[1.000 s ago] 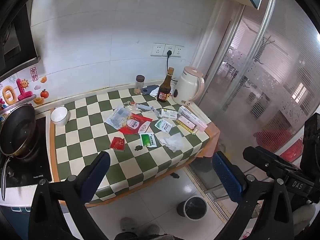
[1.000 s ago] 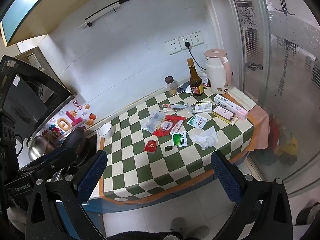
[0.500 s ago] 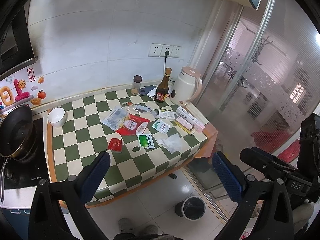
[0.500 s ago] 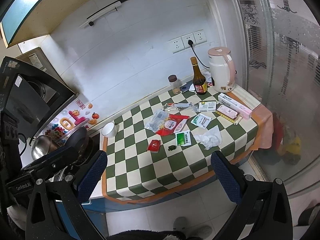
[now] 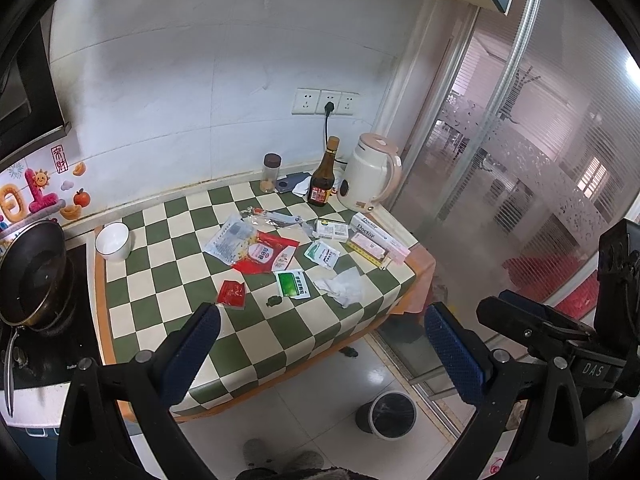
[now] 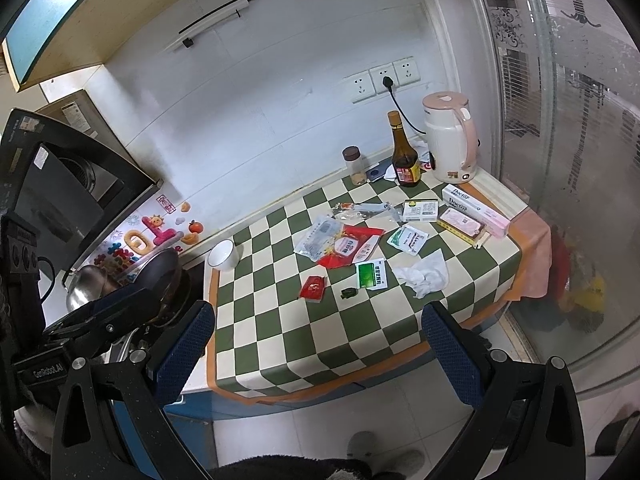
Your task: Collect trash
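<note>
The left gripper (image 5: 320, 354) has black angular arms with silver screws and blue textured pads (image 5: 452, 354). The right gripper (image 6: 318, 352) is built the same; its black body reads "DAS" in white in the left wrist view. Grey slippers (image 5: 280, 456) show below.

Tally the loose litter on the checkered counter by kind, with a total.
Sachets and wrappers: 6, e.g. green sachet, small red packet
Cardboard boxes: 3, e.g. Doctor box
Crumpled tissue: 1
Small dark scrap: 1
Total: 11
</note>
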{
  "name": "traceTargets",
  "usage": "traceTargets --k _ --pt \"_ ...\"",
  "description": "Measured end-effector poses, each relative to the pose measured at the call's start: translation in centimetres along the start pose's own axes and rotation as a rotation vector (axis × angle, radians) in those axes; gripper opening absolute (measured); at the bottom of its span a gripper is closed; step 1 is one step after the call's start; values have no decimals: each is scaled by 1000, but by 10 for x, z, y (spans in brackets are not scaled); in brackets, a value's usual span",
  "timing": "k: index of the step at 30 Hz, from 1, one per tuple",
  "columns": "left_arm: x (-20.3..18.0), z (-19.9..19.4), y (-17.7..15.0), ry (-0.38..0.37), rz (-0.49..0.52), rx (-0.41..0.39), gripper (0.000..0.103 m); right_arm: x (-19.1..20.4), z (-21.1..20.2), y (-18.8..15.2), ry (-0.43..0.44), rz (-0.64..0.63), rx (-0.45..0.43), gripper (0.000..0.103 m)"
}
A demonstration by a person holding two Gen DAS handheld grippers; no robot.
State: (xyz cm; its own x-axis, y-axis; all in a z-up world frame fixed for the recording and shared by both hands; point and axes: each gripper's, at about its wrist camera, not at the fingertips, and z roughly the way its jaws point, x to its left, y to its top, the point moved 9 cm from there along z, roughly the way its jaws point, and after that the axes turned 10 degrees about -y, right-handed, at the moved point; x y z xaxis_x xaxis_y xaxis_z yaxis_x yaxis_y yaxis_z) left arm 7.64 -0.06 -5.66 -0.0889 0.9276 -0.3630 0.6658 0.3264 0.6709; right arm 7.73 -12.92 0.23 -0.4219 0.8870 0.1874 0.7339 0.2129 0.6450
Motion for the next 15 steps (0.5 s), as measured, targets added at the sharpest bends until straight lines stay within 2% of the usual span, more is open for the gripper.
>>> traceTargets --k 15 --pt "0 0 0 -2 2 -1 103 1 0 1 2 0 4 103"
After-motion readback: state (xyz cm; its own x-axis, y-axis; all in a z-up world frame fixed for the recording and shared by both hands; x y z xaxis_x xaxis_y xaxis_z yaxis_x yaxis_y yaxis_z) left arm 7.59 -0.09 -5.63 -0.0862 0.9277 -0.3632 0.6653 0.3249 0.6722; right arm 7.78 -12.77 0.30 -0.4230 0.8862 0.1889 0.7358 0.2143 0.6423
